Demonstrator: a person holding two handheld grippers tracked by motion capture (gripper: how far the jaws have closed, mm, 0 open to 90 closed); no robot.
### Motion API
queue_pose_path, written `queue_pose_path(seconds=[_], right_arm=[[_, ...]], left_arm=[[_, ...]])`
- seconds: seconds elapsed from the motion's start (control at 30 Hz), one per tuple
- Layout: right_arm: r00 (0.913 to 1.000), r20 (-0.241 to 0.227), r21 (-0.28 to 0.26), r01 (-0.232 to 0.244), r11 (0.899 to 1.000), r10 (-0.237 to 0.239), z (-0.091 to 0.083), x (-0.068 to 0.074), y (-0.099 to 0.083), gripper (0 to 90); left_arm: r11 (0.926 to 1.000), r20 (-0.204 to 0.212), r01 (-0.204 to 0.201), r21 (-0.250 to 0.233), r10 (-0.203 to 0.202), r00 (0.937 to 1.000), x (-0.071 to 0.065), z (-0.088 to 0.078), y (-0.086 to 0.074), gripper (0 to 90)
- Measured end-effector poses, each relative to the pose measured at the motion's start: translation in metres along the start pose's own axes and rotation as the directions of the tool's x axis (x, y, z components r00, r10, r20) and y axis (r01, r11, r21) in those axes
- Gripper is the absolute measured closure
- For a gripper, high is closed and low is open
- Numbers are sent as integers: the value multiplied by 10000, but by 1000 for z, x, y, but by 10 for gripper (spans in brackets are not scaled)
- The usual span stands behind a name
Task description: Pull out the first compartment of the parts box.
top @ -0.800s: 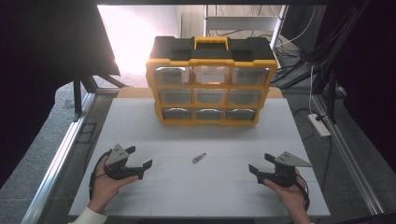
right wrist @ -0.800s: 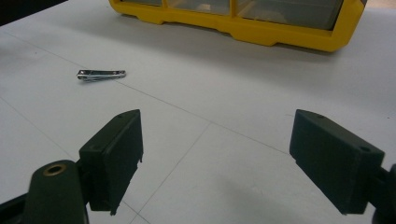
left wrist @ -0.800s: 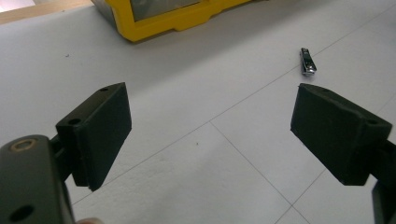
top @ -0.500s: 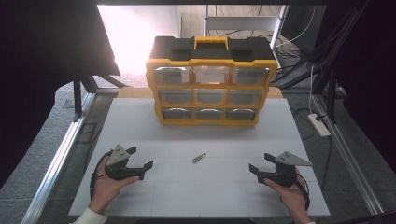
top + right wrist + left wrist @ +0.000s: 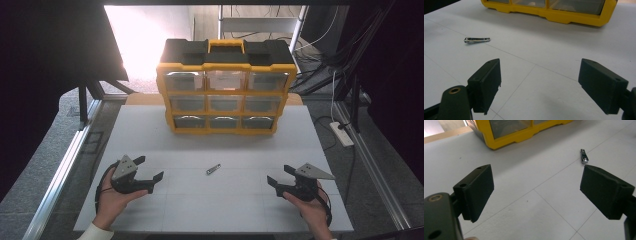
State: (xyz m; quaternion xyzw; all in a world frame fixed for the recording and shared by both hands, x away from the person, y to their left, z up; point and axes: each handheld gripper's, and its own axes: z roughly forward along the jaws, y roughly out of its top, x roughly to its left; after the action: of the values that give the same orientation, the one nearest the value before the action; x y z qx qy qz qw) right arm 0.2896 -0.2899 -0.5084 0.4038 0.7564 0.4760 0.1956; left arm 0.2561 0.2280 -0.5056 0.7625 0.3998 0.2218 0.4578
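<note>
Nearest the worktop's (image 5: pixel 150 135) front edge, a person's two hands each hold a gripper. The left gripper (image 5: pixel 150 169) sits toward the front left corner, the left hand (image 5: pixel 112 200) cupped under its body; its jaws stand wide apart with nothing between them, pointing inward toward the middle of the board. The right gripper (image 5: pixel 280 176) sits toward the front right corner in the right hand (image 5: pixel 312 210), its jaws equally wide apart and empty, also pointing inward. Both forearms are cut off by the bottom of the high view, with a pale cuff showing at the left wrist.

Between the two grippers and slightly farther back, near the middle of the worktop, lies a small metal nail clipper (image 5: pixel 213 169), flat on the white surface and well apart from both. In the left gripper view it (image 5: pixel 584 156) lies just beyond the tip of one jaw; in the right gripper view it (image 5: pixel 477 39) lies off to the side, beyond the other jaw.

At the back edge stands a yellow and black drawer organiser (image 5: pixel 225 85) with a yellow handle on top and three rows of three clear drawers. What the drawers hold is too dim to make out, and both gripper views cut it off to its lowest yellow frame. No label or writing can be read anywhere.

Beyond the table, cables and a white power strip (image 5: pixel 341 134) lie on the floor at the right.
</note>
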Motion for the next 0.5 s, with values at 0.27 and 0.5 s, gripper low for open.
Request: queue_pose_path(seconds=[0.27, 0.5], right_arm=[[10000, 74, -30, 37, 10000, -37, -2, 2, -2, 190], [10000, 54, -122, 15, 9999, -14, -5, 2, -2, 188]], left_arm=[[9997, 229, -63, -237, 68, 9997, -1, 2, 7, 126], [9990, 340, -256, -361, 269, 9991, -9, 3, 10, 125]])
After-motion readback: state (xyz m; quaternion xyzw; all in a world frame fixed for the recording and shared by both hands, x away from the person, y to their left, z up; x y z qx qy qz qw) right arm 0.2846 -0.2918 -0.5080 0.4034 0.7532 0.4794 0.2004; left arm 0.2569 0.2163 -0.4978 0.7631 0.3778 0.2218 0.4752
